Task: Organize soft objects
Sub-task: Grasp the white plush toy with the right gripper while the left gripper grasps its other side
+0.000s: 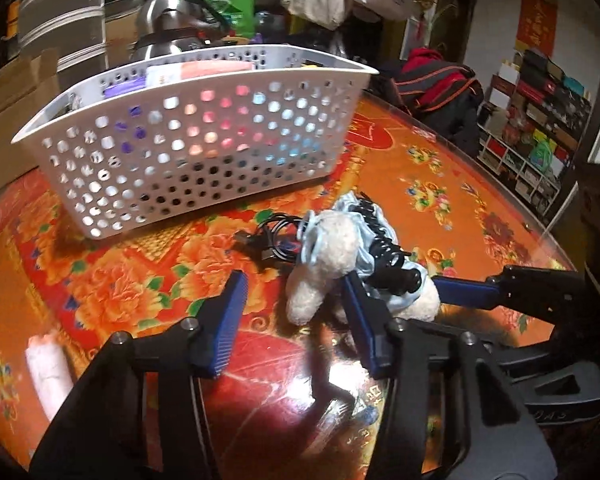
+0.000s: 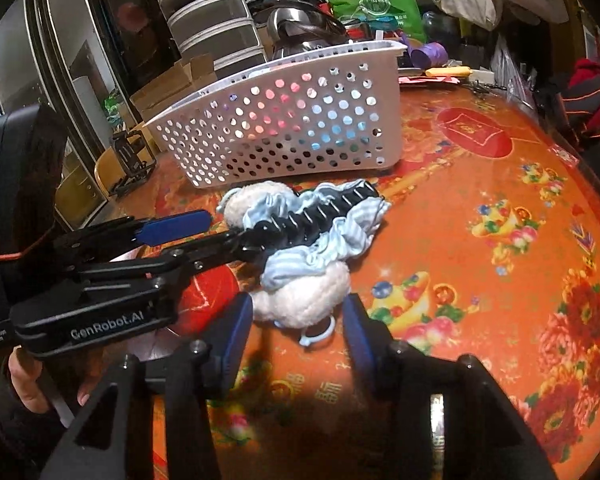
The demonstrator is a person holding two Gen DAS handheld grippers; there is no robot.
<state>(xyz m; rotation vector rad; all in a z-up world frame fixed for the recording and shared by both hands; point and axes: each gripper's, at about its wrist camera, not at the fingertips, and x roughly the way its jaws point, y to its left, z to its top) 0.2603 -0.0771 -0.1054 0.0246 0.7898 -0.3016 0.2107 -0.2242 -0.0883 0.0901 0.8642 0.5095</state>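
Both grippers part-open beside cream plush toy (image 1: 328, 256), gripping nothing: left gripper (image 1: 296, 300), right gripper (image 2: 296, 312); white basket (image 1: 204, 136) beyond.

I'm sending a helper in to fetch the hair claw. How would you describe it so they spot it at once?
Start at the white basket on the orange table. In front of it lies a pile: a cream plush toy wrapped in pale blue cloth. The hair claw lies across that pile, the only black, toothed, hard thing there.
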